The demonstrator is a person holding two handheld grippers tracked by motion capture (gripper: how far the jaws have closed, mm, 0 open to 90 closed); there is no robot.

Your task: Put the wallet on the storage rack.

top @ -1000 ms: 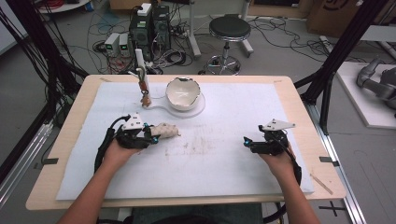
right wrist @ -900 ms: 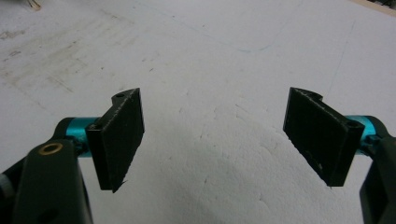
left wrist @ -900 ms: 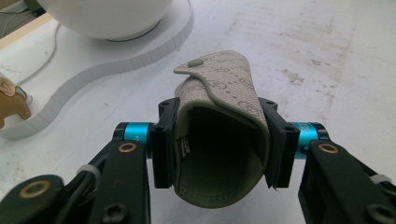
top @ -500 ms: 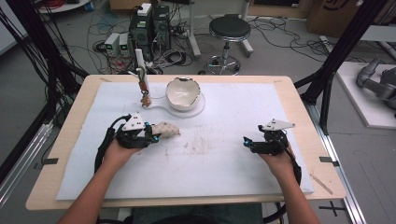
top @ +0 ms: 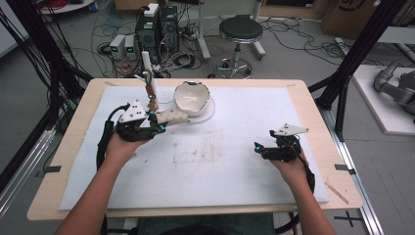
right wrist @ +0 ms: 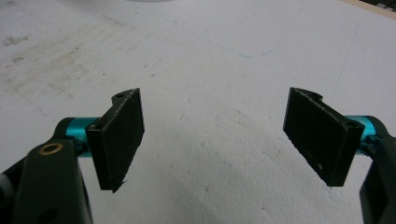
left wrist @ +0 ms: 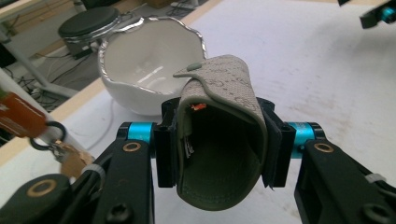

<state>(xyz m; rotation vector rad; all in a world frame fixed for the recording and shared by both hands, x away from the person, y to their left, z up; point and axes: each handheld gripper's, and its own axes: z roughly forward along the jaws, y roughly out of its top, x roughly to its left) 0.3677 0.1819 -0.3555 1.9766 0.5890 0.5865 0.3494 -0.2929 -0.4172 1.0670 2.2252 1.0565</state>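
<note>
Beige patterned wallet (left wrist: 222,140), folded open, in left gripper (left wrist: 219,144)

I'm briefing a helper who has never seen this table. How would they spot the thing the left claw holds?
Start at the white bowl with the wavy silver rim, at the far side of the white mat. Just left of it, the left claw is shut on a small pouch. It is grey-beige patterned fabric, folded over with a snap flap, unlike the shiny bowl or the orange tag nearby.
</note>
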